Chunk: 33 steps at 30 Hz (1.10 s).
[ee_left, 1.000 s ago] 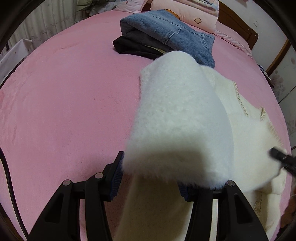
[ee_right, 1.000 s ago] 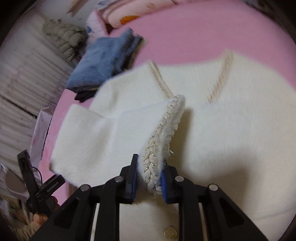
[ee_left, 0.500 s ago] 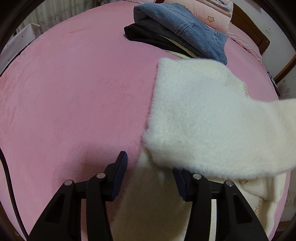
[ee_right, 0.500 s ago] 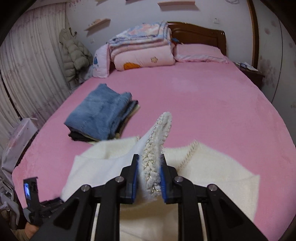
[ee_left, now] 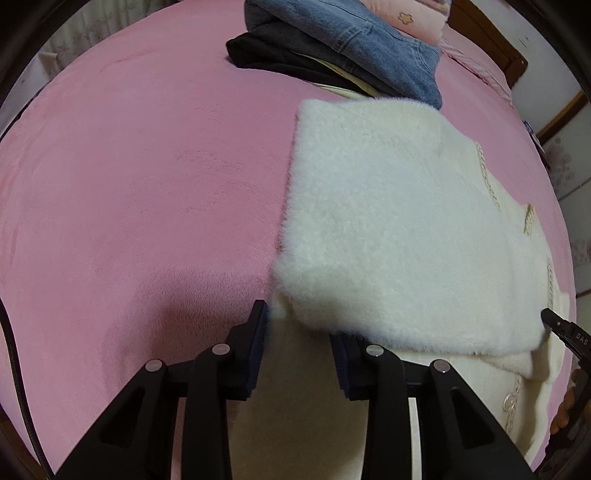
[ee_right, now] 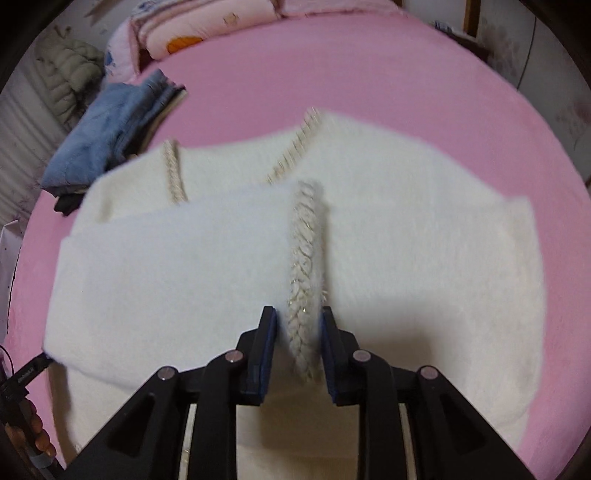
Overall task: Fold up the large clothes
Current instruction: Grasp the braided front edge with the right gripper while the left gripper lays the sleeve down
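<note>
Left wrist view shows, at the far left, the pink bed cover [ee_left: 129,192] with nothing lying on that part. At the bottom middle the left tool [ee_left: 299,343] has its two fingers spread apart and nothing is between them; the left finger [ee_left: 255,336] stands over the pink cover just beside the edge of the white sweater [ee_left: 388,229], and the tip of the right finger is hidden under the fluffy sleeve. The sleeve is folded across the body of the sweater toward the right. Behind the sweater, a stack of folded clothes [ee_left: 351,44] with blue jeans on top lies near the head of the bed. At the right edge the tip of the other tool enters the picture.

Right wrist view shows the same folded clothes [ee_right: 107,133] at the upper left, and a grey padded jacket [ee_right: 66,77] behind them. The white sweater [ee_right: 424,240] lies flat in the middle of the bed cover [ee_right: 332,55]. Its sleeve [ee_right: 166,277] covers the left half of the body. The right tool [ee_right: 298,345] is clenched on the braided cuff [ee_right: 304,258] of this sleeve, which stands on edge between the two fingers. Pink pillows [ee_right: 207,29] are at the head of the bed.
</note>
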Each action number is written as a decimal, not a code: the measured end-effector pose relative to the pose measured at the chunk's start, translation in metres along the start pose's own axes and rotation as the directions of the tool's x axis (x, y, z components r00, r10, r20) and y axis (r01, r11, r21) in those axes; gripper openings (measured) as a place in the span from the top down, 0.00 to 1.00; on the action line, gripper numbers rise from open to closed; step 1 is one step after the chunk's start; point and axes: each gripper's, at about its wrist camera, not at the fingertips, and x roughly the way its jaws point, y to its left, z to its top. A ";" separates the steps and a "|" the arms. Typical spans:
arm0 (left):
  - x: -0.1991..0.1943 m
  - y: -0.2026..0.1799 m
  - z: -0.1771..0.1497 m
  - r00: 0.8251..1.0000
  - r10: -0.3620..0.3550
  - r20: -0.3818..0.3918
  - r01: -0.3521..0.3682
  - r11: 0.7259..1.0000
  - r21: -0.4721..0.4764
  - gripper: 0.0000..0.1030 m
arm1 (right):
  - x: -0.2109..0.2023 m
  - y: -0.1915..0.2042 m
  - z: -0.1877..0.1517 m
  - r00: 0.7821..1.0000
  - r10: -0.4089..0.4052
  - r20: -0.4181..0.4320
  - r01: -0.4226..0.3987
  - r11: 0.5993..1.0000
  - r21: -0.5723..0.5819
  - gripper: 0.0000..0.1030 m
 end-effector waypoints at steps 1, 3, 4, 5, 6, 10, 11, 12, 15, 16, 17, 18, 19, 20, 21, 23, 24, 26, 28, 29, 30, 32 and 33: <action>-0.001 -0.001 0.001 1.000 -0.003 -0.008 0.003 1.000 0.020 0.64 | 0.001 -0.005 -0.001 1.000 0.027 -0.015 -0.027 1.000 -0.002 0.76; -0.007 -0.004 0.003 1.000 -0.010 -0.019 0.011 0.997 0.070 0.57 | -0.003 -0.007 0.000 0.999 0.040 -0.026 -0.040 0.999 -0.029 0.70; -0.011 -0.005 0.004 1.000 -0.016 -0.021 0.018 0.995 0.096 0.56 | -0.005 -0.006 0.001 0.999 0.038 -0.033 -0.040 0.998 -0.057 0.66; -0.015 -0.006 0.004 0.999 -0.022 -0.024 0.025 0.992 0.122 0.55 | -0.008 -0.005 0.003 0.999 0.040 -0.034 -0.043 0.996 -0.078 0.64; -0.021 -0.008 0.006 0.999 -0.026 -0.027 0.030 0.987 0.158 0.55 | -0.012 -0.004 0.006 0.998 0.047 -0.034 -0.050 0.994 -0.099 0.63; -0.039 -0.013 0.017 0.998 -0.057 -0.018 0.060 0.974 0.220 0.44 | -0.023 0.000 0.017 0.997 0.068 -0.038 -0.072 0.990 -0.121 0.62; -0.044 -0.013 0.021 0.998 -0.070 -0.007 0.069 0.973 0.222 0.38 | -0.023 0.000 0.021 0.997 0.076 -0.035 -0.079 0.990 -0.118 0.62; -0.049 -0.014 0.029 0.996 -0.091 0.004 0.088 0.971 0.221 0.35 | -0.023 0.002 0.026 0.996 0.081 -0.031 -0.084 0.990 -0.114 0.62; -0.059 -0.019 0.049 0.991 -0.126 0.034 0.116 0.970 0.215 0.34 | -0.018 0.003 0.039 0.996 0.087 -0.020 -0.088 0.991 -0.102 0.62; -0.058 -0.021 0.055 0.991 -0.129 0.042 0.117 0.970 0.215 0.34 | -0.016 0.003 0.043 0.996 0.087 -0.017 -0.088 0.991 -0.100 0.62; -0.057 -0.023 0.062 0.990 -0.129 0.049 0.116 0.970 0.214 0.34 | -0.013 0.004 0.046 0.997 0.082 -0.015 -0.083 0.992 -0.099 0.62; -0.052 -0.024 0.073 0.990 -0.126 0.055 0.112 0.971 0.213 0.34 | -0.010 0.004 0.049 0.997 0.076 -0.014 -0.077 0.992 -0.096 0.62; -0.048 -0.025 0.081 0.990 -0.127 0.057 0.112 0.970 0.215 0.34 | -0.005 0.004 0.052 0.997 0.070 -0.013 -0.071 0.993 -0.091 0.62; -0.042 -0.027 0.088 0.991 -0.124 0.058 0.109 0.970 0.217 0.34 | -0.002 0.003 0.055 0.998 0.066 -0.012 -0.067 0.994 -0.084 0.62; -0.032 -0.028 0.098 0.992 -0.114 0.056 0.100 0.971 0.218 0.34 | 0.001 0.002 0.057 0.998 0.062 -0.010 -0.063 0.995 -0.077 0.62; -0.015 -0.030 0.110 0.994 -0.104 0.042 0.093 0.971 0.221 0.34 | 0.010 -0.001 0.063 0.999 0.053 -0.002 -0.053 0.997 -0.056 0.62; -0.001 -0.031 0.118 0.996 -0.087 0.027 0.079 0.973 0.215 0.34 | 0.014 -0.003 0.065 0.999 0.055 -0.001 -0.055 0.998 -0.044 0.62; 0.018 -0.032 0.127 0.998 -0.069 0.003 0.067 0.974 0.218 0.34 | 0.022 -0.006 0.068 0.998 0.065 -0.004 -0.065 0.998 -0.017 0.62; 0.039 -0.033 0.134 0.999 -0.049 -0.021 0.053 0.973 0.224 0.34 | 0.031 -0.008 0.070 0.997 0.076 -0.012 -0.076 0.997 -0.001 0.62; 0.047 -0.033 0.137 0.999 -0.040 -0.032 0.047 0.973 0.225 0.34 | 0.034 -0.009 0.070 0.996 0.083 -0.010 -0.083 0.997 -0.001 0.62; 0.055 -0.034 0.139 0.998 -0.043 -0.042 0.051 0.974 0.220 0.34 | 0.036 -0.009 0.071 0.996 0.088 -0.005 -0.088 0.996 -0.007 0.62; 0.061 -0.034 0.142 0.997 -0.066 -0.046 0.074 0.976 0.205 0.39 | 0.036 -0.008 0.069 0.994 0.106 0.017 -0.106 0.994 -0.029 0.62; 0.062 -0.034 0.144 0.996 -0.074 -0.040 0.080 0.977 0.196 0.42 | 0.036 -0.007 0.069 0.994 0.107 0.021 -0.107 0.993 -0.041 0.65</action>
